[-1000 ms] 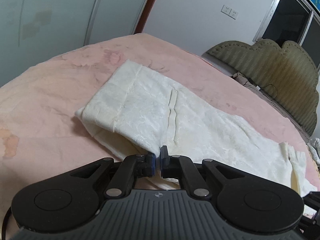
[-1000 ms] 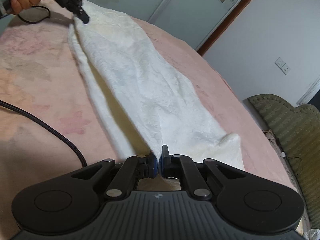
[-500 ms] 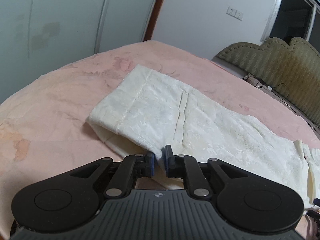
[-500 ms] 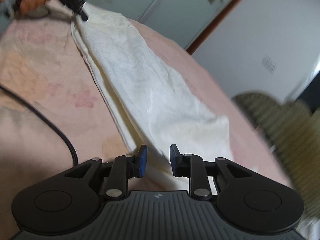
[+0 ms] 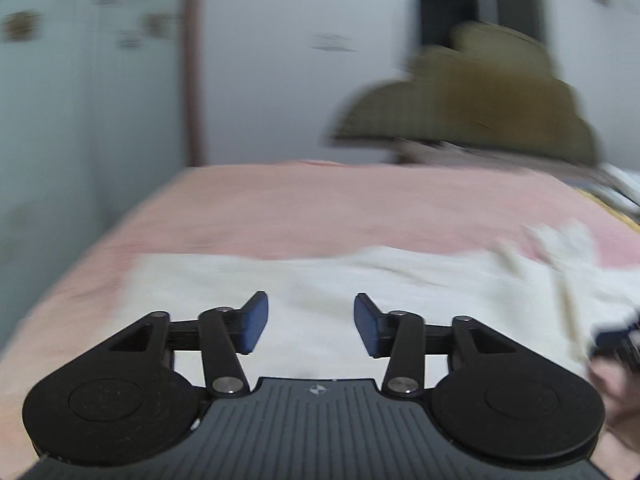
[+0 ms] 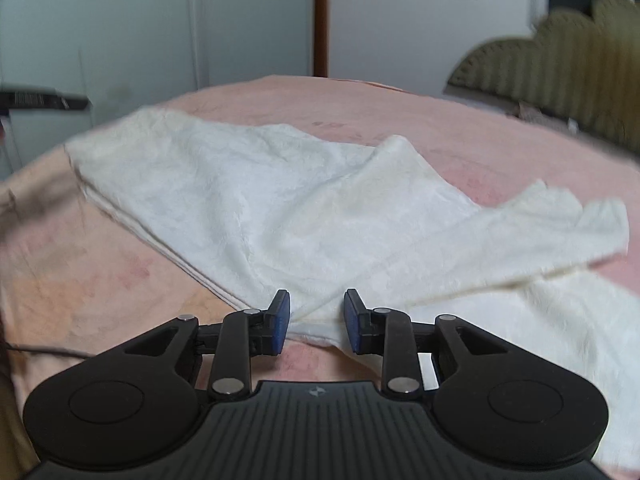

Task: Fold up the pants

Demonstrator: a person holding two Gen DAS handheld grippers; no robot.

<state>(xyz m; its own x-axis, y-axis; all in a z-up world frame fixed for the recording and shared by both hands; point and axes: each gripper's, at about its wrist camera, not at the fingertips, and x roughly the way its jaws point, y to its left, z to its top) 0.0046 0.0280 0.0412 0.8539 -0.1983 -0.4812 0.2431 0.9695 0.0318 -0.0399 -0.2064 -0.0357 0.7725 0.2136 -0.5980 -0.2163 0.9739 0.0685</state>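
The cream-white pants lie on the pink bed, folded lengthwise, with the leg ends spread loose at the right. In the blurred left wrist view the pants stretch across the bed just beyond my fingers. My left gripper is open and empty above the fabric. My right gripper is open and empty, its blue pads to either side of a fabric edge. The left gripper's tip shows at the far left of the right wrist view, apart from the pants.
The pink bedsheet covers the bed. An olive padded headboard stands at the back right. Pale wardrobe doors and a white wall lie behind. A black cable runs along the left.
Both grippers have let go of the pants and opened wide. Both have pulled back and swung, so the views are blurred. The pants now lie flat on the bed.
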